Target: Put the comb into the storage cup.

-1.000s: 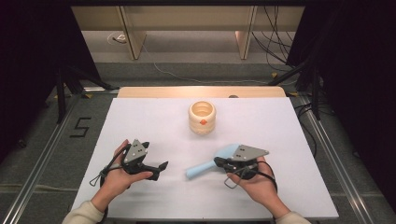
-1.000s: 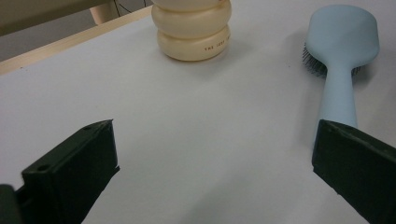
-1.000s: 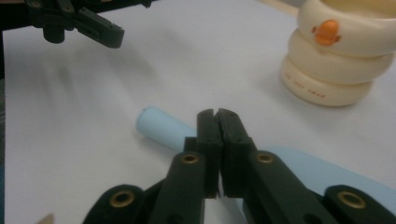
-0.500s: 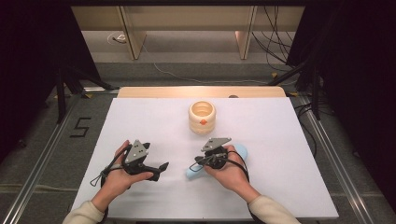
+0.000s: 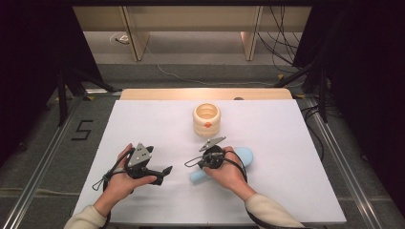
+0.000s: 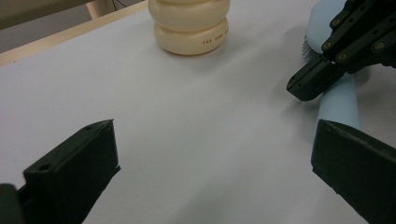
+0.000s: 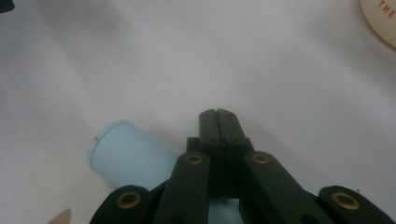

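A light blue brush (image 5: 245, 156) lies flat on the white table sheet (image 5: 286, 138), its round handle end (image 7: 120, 153) pointing toward my left side. My right gripper (image 5: 191, 163) rests over the handle, jaws pressed together with nothing between them (image 7: 218, 115). My left gripper (image 5: 163, 174) sits left of it, jaws wide open and empty (image 6: 210, 158), facing the brush (image 6: 340, 100) and the right gripper's tip (image 6: 313, 84). A cream ribbed pot (image 5: 207, 119) with an orange dot stands upright farther back.
The pot (image 6: 191, 25) stands beyond both grippers, and its edge (image 7: 380, 16) is at the top right of the right gripper view. The sheet lies on a wooden tabletop (image 5: 157, 93). Metal rails (image 5: 43, 157) flank the table, and cables (image 5: 282, 28) run over the floor behind.
My right hand has moved left and slightly down, from beside the brush head to over the handle. The left hand and the pot have not moved.
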